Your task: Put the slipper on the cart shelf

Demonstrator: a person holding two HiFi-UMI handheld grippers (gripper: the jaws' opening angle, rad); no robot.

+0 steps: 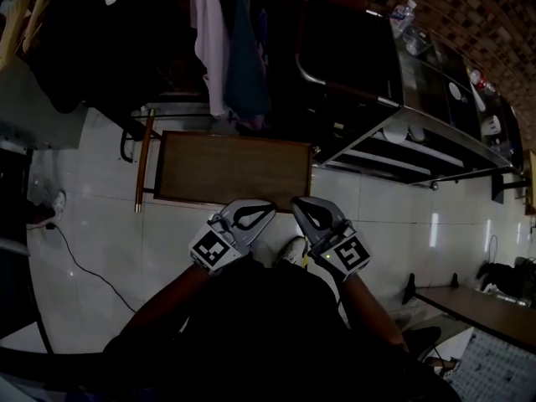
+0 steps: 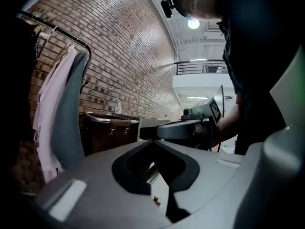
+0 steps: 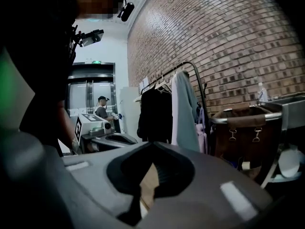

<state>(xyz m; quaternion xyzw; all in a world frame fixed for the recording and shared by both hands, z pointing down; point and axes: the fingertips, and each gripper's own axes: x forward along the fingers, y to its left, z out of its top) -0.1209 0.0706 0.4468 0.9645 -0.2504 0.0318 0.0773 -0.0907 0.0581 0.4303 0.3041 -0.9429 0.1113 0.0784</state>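
Hanging clothes (image 1: 239, 57) are filling the top, the steel cart (image 1: 444, 141) is standing to their right, and a brown wooden board (image 1: 230, 170) is lying on the tiles (slipper: can't make it out anywhere). Left gripper (image 1: 266, 210) and right gripper (image 1: 300, 203) are hovering side by side, jaws pressed together, both empty.

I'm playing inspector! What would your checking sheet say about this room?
Surface: white tiled floor, with a brown board in front of the person.
Job's things: no slipper can be made out; the metal cart with shelves stands at right.
Clutter: clothes hang on a rack; a bottle stands on the cart's top.
Grippers: left gripper shut and empty; right gripper shut and empty, held side by side.
Cables: a black cable trails over the floor at left.
Surroundings: brick wall; another person far off.
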